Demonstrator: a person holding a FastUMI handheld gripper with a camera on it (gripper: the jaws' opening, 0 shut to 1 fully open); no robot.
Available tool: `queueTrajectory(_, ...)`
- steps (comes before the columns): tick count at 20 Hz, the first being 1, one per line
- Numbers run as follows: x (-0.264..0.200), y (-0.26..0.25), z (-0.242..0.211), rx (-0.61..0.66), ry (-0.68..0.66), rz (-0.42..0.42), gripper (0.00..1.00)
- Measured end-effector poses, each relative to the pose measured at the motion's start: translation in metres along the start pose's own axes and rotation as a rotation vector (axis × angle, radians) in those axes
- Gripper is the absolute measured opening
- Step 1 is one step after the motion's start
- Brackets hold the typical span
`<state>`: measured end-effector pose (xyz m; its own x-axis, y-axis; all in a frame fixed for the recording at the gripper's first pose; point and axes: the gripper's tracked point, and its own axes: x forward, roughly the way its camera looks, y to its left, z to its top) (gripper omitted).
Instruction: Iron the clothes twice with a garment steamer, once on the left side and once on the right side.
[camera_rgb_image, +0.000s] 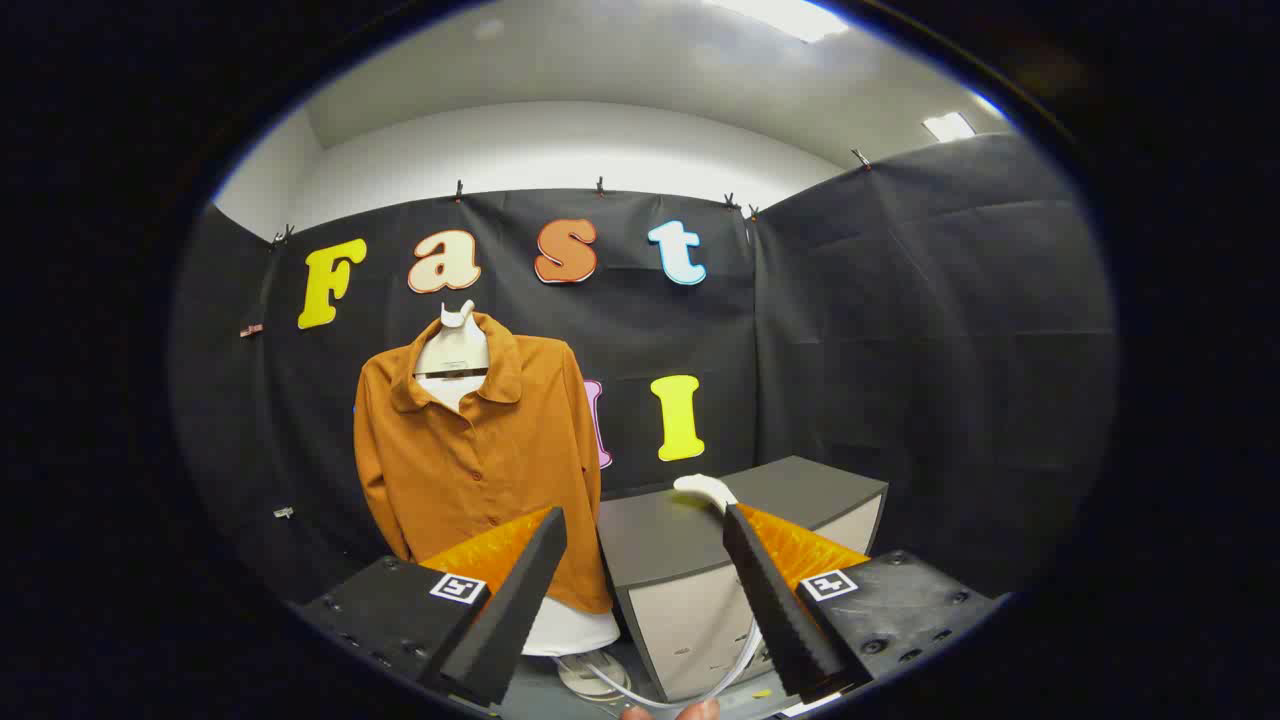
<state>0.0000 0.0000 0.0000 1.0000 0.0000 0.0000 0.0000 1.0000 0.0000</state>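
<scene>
Black cloth hangs all around the booth, with a white wall and bright ceiling lights above it. My tool (645, 590) points into the booth with its two black fingers (515, 610) spread wide apart, and it holds nothing. Each finger has an orange part behind it and a small black-and-white square tag on its base. An orange-brown shirt (480, 460) hangs on a white stand (455, 345) in front of the cloth, beyond my left finger. It has a collar and small buttons down the front, and it faces me. The bottom of the shirt is partly hidden behind my left finger. The white stand pokes out of the collar at the top and shows again under the shirt, down to a round foot on the floor. Just beside the shirt, on its right, is a small cabinet with a dark grey tabletop (680, 525) and pale fronts. The white steamer (705, 488) lies on that tabletop, just past the tip of my right finger. A thin white cord (740, 655) hangs down in front of the cabinet between my fingers. Two fingertips of a hand (670, 712) peek in at the very bottom.
</scene>
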Motion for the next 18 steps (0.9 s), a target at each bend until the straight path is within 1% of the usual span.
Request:
queueTrajectory(4, 0.003, -0.011, 0.023, -0.017, -0.039, -0.02, 0.97)
queueTrajectory(5, 0.005, -0.01, 0.031, -0.038, -0.052, -0.016, 0.97)
queueTrajectory(9, 0.018, -0.008, 0.065, -0.152, -0.1, -0.051, 0.97)
queueTrajectory(12, 0.022, 0.009, 0.074, -0.196, -0.114, -0.037, 0.98)
queueTrajectory(14, 0.024, 0.022, 0.072, -0.215, -0.122, -0.008, 0.98)
queueTrajectory(18, 0.03, 0.042, 0.055, -0.186, -0.096, 0.051, 0.97)
